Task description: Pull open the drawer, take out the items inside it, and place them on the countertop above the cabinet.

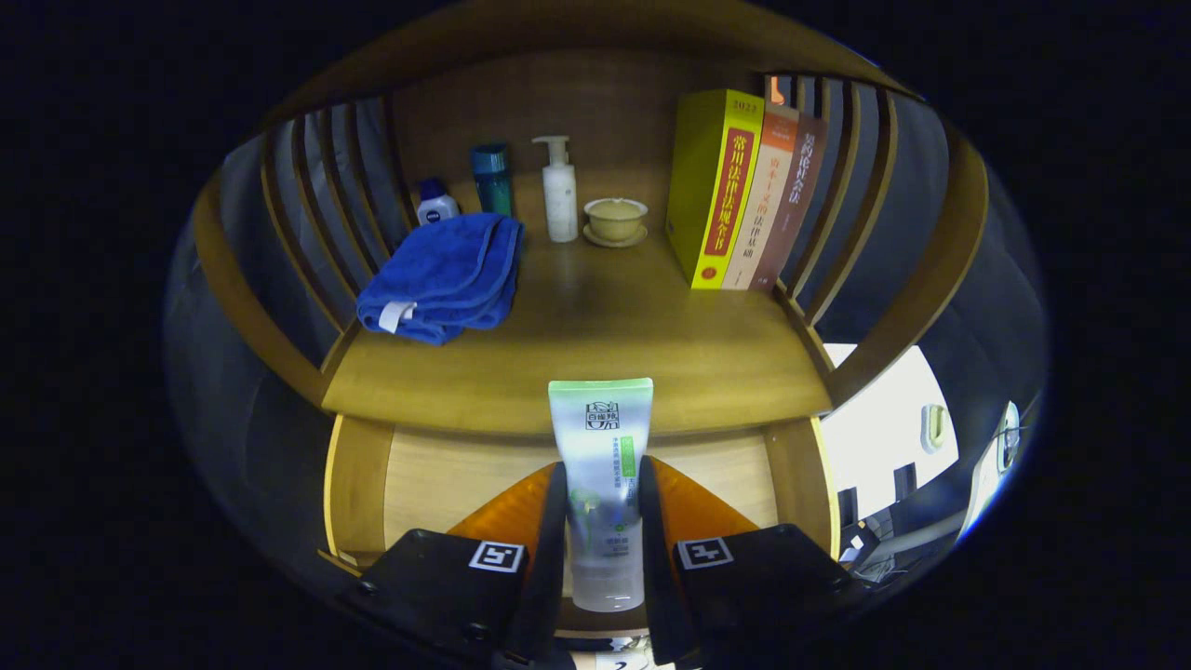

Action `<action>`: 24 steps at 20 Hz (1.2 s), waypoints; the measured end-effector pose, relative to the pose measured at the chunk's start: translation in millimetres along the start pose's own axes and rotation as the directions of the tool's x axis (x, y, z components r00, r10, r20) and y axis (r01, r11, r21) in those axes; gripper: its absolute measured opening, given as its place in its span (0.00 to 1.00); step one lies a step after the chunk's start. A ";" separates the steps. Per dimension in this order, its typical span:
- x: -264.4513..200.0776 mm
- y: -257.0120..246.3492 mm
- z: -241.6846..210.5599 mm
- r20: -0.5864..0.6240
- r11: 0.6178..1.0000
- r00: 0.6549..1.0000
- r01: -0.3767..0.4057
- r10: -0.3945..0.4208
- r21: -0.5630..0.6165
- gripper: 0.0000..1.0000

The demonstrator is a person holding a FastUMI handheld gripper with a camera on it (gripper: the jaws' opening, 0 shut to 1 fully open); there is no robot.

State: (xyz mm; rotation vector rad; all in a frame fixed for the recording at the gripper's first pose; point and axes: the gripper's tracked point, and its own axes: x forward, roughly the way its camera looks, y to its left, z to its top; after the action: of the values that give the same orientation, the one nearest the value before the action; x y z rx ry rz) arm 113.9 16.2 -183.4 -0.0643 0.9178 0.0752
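While the gripper (pixel 602 521) clamps one facial-cleanser tube (pixel 601 484) between its fingers, both pressing its sides, the tube stands cap-down above the open drawer (pixel 437 475), apparently lifted clear for transfer; the grip sits low on the tube, leaving its crimped end free to lead toward the countertop (pixel 595 344) just beyond the fingers; further beyond rest one folded blue towel (pixel 442 274), one small white jar (pixel 434 203), one teal bottle (pixel 491 177), one white pump bottle (pixel 559 191), one lidded cup on a saucer (pixel 615 221), and three upright books (pixel 744 191) leaning together against the slatted side.
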 end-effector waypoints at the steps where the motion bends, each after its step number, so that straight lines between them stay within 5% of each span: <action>1: 3.2 -0.6 7.8 0.000 1.000 1.000 0.005 -0.005 -0.004 0.46; 8: 47.1 -0.8 47.7 0.001 0.999 0.999 0.035 -0.035 -0.024 0.46; 20: 144.4 2.5 42.2 -0.071 0.996 0.994 0.078 -0.080 -0.031 0.47; 24: 140.0 7.8 54.5 -0.026 0.996 0.997 0.076 -0.077 -0.046 0.69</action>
State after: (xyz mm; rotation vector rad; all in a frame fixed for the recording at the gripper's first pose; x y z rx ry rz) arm 241.0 34.1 -261.8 -0.1426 0.9406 0.0236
